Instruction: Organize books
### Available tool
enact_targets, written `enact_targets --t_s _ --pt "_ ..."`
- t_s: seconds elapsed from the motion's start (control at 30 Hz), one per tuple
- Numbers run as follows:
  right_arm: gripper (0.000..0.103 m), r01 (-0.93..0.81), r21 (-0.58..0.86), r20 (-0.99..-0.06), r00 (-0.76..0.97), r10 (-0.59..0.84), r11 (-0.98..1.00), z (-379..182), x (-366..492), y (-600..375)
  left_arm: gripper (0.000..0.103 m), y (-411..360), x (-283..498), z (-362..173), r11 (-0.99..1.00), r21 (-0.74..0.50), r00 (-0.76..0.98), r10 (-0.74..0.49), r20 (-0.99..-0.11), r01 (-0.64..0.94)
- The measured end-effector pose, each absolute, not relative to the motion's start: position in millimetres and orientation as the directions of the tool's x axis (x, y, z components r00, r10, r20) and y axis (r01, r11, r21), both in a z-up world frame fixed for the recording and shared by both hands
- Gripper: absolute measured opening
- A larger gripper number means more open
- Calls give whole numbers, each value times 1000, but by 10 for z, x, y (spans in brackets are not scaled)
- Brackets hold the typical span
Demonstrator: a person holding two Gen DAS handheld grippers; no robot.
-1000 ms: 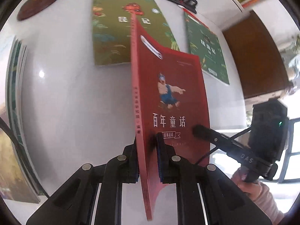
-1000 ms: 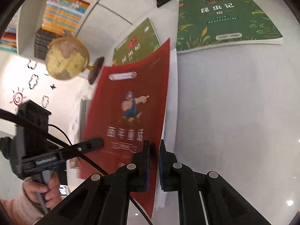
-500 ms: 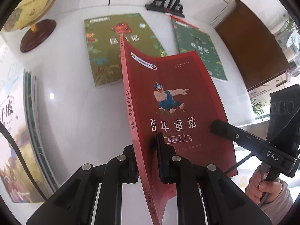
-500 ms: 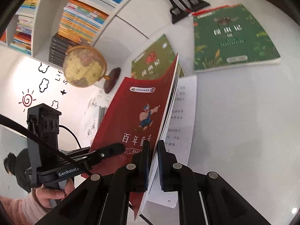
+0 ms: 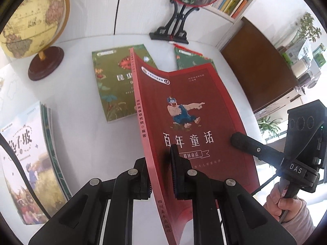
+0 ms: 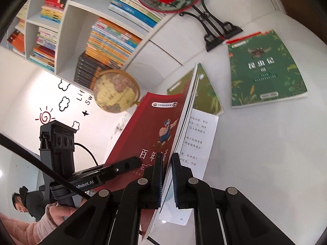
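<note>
We are working over a glossy white desk (image 5: 85,143) set against white shelves packed with books, a tan globe on a dark wooden base (image 5: 30,20) at the back. The thin red paperback with a cartoon figure on its cover (image 5: 190,122) is off the desk now, held between both tools; a second ago it stood lower and closer to the surface, and it has since risen with its cover tipped more toward us. The left gripper (image 5: 161,175) has its jaws clamped on the spine edge near the bottom. The right gripper (image 6: 166,180) is closed on the cover's opposite edge, while a few inner pages sag open beneath. Behind lie an olive-green illustrated book (image 5: 114,83) and a dark green illustrated book (image 6: 265,71), both flat on the desk; a stack of picture books (image 5: 30,153) sits to the left. We judge the lift done, with carrying to a pile or the shelves remaining.
</note>
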State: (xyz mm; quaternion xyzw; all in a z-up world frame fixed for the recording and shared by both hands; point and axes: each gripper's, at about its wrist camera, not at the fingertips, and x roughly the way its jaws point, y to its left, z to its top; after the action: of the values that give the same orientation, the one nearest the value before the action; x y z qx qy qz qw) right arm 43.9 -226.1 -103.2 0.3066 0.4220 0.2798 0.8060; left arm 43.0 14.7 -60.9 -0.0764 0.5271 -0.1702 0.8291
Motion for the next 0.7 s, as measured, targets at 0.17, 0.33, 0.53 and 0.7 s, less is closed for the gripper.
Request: enact_targets --t_s 0.17,0.33,0.53,0.7 --pt "8 -219 733 -481 503 718 644 -864 440 -2215 11 251 380 -482 928 -314 420 -371 -828 200" --pt "9 -259 726 -464 499 732 636 -706 507 -2057 11 439 339 -389 932 -316 454 -362 -814 178" --pt "9 -310 713 -460 469 754 628 -585 607 -1727 11 820 300 -329 931 -342 487 -358 -797 124" --pt "9 -357 695 -468 433 770 624 -501 707 -1330 11 1309 259 -376 915 -401 509 -369 -778 51"
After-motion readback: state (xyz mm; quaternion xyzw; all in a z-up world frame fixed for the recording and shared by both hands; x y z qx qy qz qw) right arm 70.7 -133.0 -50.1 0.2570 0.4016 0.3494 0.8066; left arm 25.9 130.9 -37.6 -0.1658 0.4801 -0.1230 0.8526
